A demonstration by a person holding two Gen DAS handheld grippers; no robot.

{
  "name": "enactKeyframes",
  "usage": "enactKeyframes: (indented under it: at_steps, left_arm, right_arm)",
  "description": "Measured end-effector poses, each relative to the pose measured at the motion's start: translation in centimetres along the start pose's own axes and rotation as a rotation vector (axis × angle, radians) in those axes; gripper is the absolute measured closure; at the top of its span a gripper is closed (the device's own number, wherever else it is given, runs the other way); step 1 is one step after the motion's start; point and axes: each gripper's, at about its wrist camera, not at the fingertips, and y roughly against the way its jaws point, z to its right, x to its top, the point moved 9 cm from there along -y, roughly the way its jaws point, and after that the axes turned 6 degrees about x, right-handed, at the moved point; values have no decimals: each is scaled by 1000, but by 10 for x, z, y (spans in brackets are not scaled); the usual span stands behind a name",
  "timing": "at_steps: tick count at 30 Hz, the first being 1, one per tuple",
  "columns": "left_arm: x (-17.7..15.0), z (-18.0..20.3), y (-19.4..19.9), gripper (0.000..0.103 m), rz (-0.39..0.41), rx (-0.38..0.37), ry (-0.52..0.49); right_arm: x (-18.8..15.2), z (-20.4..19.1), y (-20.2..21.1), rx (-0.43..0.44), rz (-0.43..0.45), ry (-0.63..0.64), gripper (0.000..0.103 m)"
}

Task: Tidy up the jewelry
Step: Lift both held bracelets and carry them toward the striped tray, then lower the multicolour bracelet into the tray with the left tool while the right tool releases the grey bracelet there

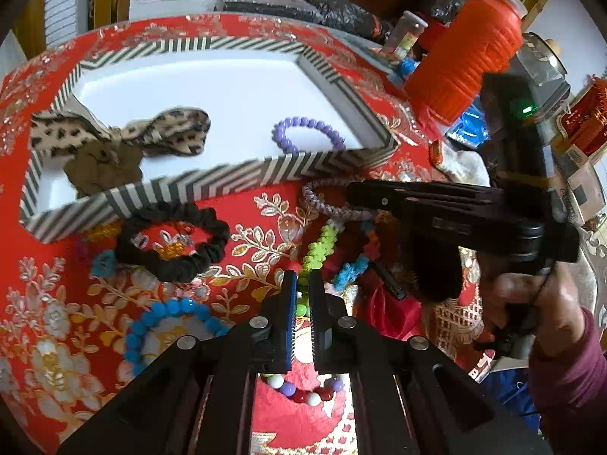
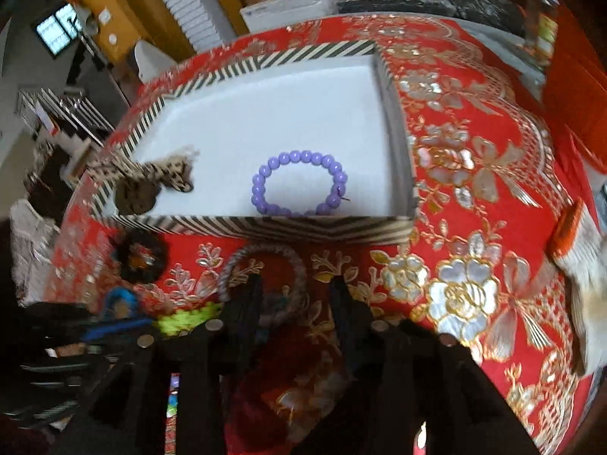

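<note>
Two pieces already in the striped, white-floored tray [image 1: 212,180]: one leopard-print fabric bow [image 1: 125,136] left, one purple bead bracelet [image 2: 299,185] right. One black scrunchie [image 1: 172,242] outside. Left gripper [image 1: 302,284] clamped on a green bead string [image 1: 320,246]; right gripper [image 2: 296,292] parted, empty.

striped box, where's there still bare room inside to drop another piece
Most of the striped box floor is bare: the white stretch behind the purple bead bracelet up to the far wall, and between it and the leopard bow in the left corner. In front of the box it is crowded: black scrunchie, braided band, green piece, blue bead bracelet.
</note>
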Motion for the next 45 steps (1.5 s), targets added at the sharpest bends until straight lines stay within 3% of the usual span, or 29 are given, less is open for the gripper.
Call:
enactKeyframes:
  at_steps: [1, 5, 17, 26, 32, 38, 45]
  left_arm:
    - [2, -1, 5, 103, 8, 1, 0]
    - [11, -5, 22, 103, 33, -13, 14]
    - [65, -13, 86, 103, 169, -53, 52]
    - [111, -40, 112, 103, 270, 42, 59]
    - [144, -64, 96, 103, 278, 97, 79]
    - [167, -104, 54, 103, 243, 158, 131]
    - [151, -160, 16, 103, 184, 228, 244]
  right_arm:
    - [-1, 2, -1, 3, -8, -6, 96]
    - [2, 2, 20, 62, 48, -43, 96]
    - [21, -17, 87, 121, 161, -8, 96]
    - [30, -26, 75, 123, 156, 3, 96]
    - [53, -18, 59, 79, 142, -12, 96]
    - [77, -18, 26, 33, 88, 9, 96]
    - [103, -15, -20, -27, 34, 14, 96]
